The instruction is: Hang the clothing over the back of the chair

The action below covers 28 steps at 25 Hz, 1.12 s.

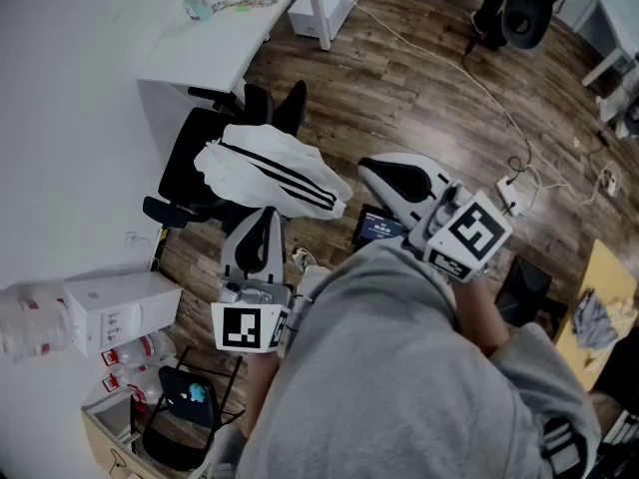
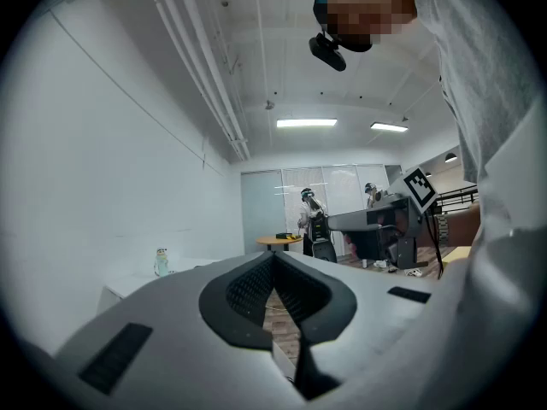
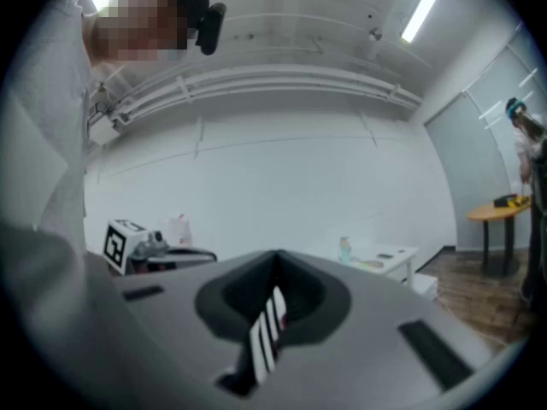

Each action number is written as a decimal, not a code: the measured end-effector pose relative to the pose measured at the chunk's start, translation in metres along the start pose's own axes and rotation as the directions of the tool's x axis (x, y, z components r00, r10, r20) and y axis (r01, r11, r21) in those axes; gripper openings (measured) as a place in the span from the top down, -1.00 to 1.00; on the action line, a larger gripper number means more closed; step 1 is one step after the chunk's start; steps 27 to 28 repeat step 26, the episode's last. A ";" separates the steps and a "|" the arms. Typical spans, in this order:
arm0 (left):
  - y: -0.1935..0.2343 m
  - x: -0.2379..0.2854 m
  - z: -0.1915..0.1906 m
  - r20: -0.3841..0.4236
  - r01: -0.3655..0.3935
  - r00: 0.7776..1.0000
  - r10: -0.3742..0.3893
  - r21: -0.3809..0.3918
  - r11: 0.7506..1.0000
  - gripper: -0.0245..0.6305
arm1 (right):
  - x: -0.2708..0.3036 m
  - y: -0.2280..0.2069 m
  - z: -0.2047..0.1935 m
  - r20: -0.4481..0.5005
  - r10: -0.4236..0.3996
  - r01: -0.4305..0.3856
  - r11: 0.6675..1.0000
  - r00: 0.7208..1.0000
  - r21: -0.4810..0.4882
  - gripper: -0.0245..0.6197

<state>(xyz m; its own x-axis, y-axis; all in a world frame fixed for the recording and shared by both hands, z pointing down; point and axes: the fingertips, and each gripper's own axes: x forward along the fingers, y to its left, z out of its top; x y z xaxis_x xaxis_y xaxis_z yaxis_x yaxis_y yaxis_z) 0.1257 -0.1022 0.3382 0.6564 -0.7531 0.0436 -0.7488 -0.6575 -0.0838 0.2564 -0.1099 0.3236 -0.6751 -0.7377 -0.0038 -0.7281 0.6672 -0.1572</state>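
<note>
A white jacket with black stripes [image 1: 270, 168] lies draped over the back of a black office chair [image 1: 190, 163] in the head view. My left gripper [image 1: 266, 216] hangs just below the jacket's near edge. Its jaws meet at the tip [image 2: 273, 256] with nothing between them, and only floor shows through the slit. My right gripper [image 1: 371, 168] is to the right of the jacket's edge, apart from it. It is shut [image 3: 276, 254], and the jacket's stripes [image 3: 267, 336] show blurred through the gap below the tips.
A white desk [image 1: 200, 38] stands behind the chair, with a white box [image 1: 319, 8] by its leg. A white carton [image 1: 120, 307] and a black basket [image 1: 180, 417] sit at the lower left. Cables [image 1: 479, 88] cross the wooden floor. People [image 2: 312, 220] stand far off.
</note>
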 end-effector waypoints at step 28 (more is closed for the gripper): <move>0.014 -0.018 -0.017 -0.022 -0.068 0.997 0.067 -0.036 0.997 0.82 | 0.012 0.012 -0.015 -0.054 0.043 -0.043 0.999 0.998 -0.011 0.82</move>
